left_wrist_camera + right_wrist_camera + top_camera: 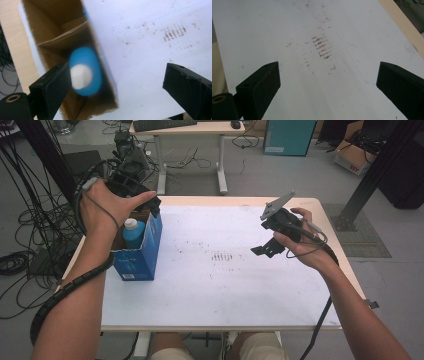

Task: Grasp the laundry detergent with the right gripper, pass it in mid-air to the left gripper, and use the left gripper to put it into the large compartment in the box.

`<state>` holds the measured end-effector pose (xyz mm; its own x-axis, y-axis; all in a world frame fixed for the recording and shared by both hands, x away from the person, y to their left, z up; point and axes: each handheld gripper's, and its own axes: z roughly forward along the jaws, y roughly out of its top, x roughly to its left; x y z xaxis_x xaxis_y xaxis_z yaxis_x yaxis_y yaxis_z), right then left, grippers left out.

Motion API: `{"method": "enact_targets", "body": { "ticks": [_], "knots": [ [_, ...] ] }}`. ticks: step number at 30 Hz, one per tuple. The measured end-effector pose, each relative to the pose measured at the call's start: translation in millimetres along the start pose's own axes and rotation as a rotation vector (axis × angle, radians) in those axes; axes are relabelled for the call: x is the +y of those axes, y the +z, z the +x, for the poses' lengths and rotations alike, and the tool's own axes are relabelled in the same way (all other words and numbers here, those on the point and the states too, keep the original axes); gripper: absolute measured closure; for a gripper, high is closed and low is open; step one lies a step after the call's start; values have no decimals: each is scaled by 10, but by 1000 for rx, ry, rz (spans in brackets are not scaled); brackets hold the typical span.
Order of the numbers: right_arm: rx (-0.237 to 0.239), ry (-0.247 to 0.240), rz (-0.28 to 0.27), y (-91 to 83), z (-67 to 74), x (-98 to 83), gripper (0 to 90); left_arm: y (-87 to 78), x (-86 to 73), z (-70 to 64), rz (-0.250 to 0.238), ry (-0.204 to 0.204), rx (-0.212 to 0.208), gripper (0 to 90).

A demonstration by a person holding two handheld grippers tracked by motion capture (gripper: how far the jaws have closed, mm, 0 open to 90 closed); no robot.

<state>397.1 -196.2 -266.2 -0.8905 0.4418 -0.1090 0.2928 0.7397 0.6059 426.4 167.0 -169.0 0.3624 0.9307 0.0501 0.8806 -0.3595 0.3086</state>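
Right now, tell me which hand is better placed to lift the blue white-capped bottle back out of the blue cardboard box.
Left: its tongs hang open above the bottle in the box; the right tongs are across the table.

A box [137,255] stands at the left edge of the table [280,305], with a bottle [133,232] upright inside its near compartment (a divider sits behind it). The left gripper [131,187] hangs above the box; the right gripper [267,247] hovers well apart, over the table's right half.

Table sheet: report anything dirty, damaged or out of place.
The white sheet carries a patch of dark, ribbed smudges near its middle, with specks scattered around. The blue bottle stands upright in the box.
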Motion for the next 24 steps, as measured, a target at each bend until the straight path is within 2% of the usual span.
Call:
{"method": "enact_targets", "body": {
  "ticks": [3, 6, 9, 13, 15, 17, 20, 23, 24],
  "knots": [
    [-9, 16, 2, -36, -65, -19, 55, -21, 40, -164, -11, 44, -17, 72],
    [-14, 22, 16, -67, -123, -29, 54, -22, 67, -281, -15, 84, -12, 69],
    [-22, 41, 27, -90, -175, -37, 55, -10, 95, -394, -31, 108, -22, 67],
    [-30, 50, 40, -103, -277, -41, 55, 26, 130, -495, -32, 127, -29, 65],
    [-31, 59, 49, -99, -338, -42, 56, 50, 146, -562, -28, 149, -37, 68],
    [-28, 49, 64, -90, -406, -43, 56, 74, 159, -631, -34, 161, -54, 68],
    [-31, 54, 75, -68, -479, -47, 56, 104, 178, -715, -30, 207, -49, 66],
    [-36, 76, 94, -59, -545, -49, 56, 130, 171, -793, -30, 229, -55, 65],
    [-37, 88, 104, -53, -574, -49, 57, 140, 164, -817, -38, 221, -53, 65]
  ]
}}
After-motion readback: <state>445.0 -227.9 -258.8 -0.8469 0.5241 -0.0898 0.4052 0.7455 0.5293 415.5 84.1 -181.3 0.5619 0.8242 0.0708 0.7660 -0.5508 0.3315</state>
